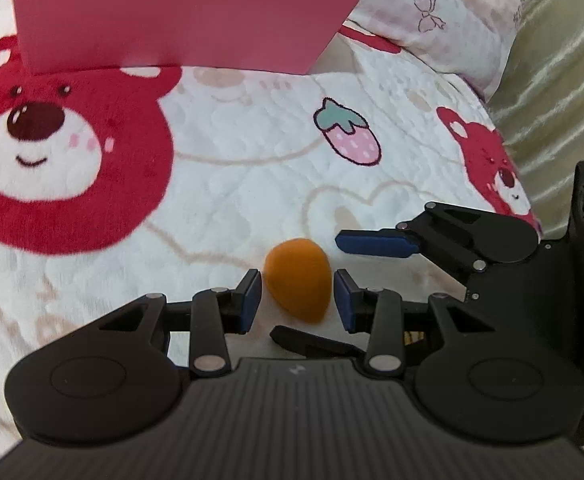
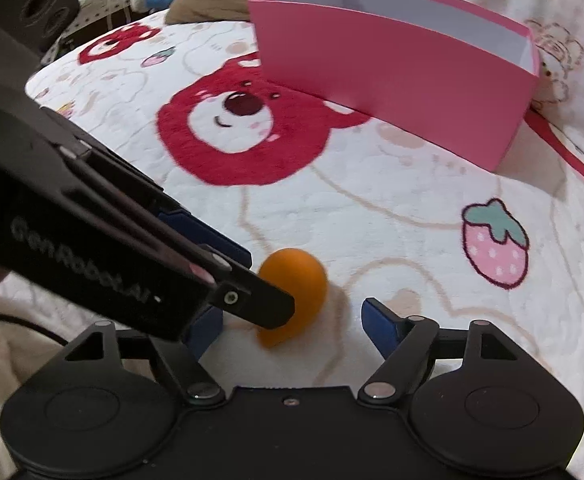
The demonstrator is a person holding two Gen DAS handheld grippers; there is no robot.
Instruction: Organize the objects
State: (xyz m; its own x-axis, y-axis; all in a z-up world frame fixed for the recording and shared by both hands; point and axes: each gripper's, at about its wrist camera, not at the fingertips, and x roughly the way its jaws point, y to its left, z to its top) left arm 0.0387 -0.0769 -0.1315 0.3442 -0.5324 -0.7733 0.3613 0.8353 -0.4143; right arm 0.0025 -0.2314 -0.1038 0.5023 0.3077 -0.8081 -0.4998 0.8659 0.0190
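While both grippers point down at the bed, notes run left to right across each view.

Left wrist view, upper left: pink open-topped cardboard box (image 1: 180,20) resting on the white quilted blanket with red bear and strawberry prints (image 1: 220,168).
Left wrist view, lower centre: orange egg-shaped makeup sponge (image 1: 297,280) lying on the blanket between the blue pads of the left gripper (image 1: 297,299).
Left gripper state: jaws narrowly apart; a sliver of blanket shows between each pad and the sponge, so no grip seen in this view.
Left wrist view, right: right gripper (image 1: 368,280) reaching in from the right edge, one blue finger (image 1: 376,243) just above and beside the sponge, a black finger (image 1: 312,341) below it.
Right wrist view, left: left gripper's black body crossing from the upper left, its tip overlapping the sponge (image 2: 296,280); contact cannot be told.
Right wrist view, lower centre: right gripper (image 2: 296,326) spread wide, holding nothing; sponge lies just ahead of the gap, its lower end between the blue pads, clear of the right-hand one.
Right wrist view, upper right: pink box (image 2: 392,76), empty white interior visible, well apart from the sponge.
Right wrist view, right: strawberry print (image 2: 494,246) on the blanket (image 2: 392,208).
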